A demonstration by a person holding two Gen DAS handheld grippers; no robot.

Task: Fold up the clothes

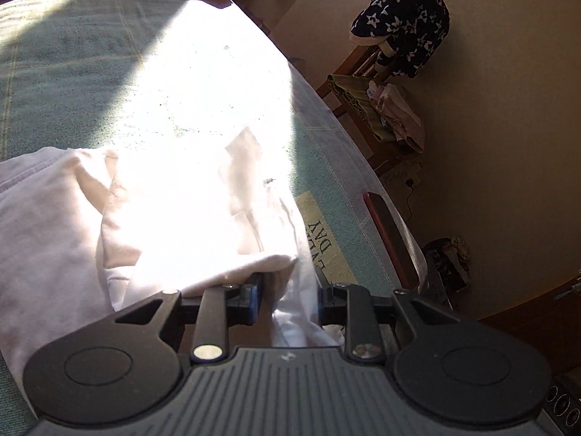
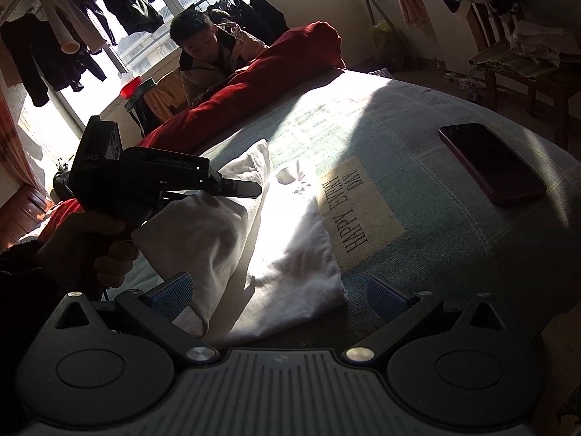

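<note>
Bed: pale green checked cover, fills most of both views, strong sun patch across its middle. Printed label reading "HAPPY EVERY DAY" sewn on the cover.

Red quilt: bunched along the far edge of the bed; a person leans behind it by the window.

White garment: lies on the bed, partly folded, one edge beside the printed label. Its near-left part is lifted in a thick fold. In the left wrist view the same cloth is largely washed out by sun.

Wooden chair: stands off the bed by the wall, a star-patterned dark garment draped over its back, folded cloths on the seat.

Left gripper: jaws narrow but parted; white cloth runs between the blue pads, which do not appear to press on it. In the right wrist view it sits over the raised fold, held by a hand.

Right gripper: jaws wide, nothing clamped; left pad next to the raised fold, right pad over bare cover.

Phone: dark screen, reddish case, flat on the bed, well apart from the garment.
</note>
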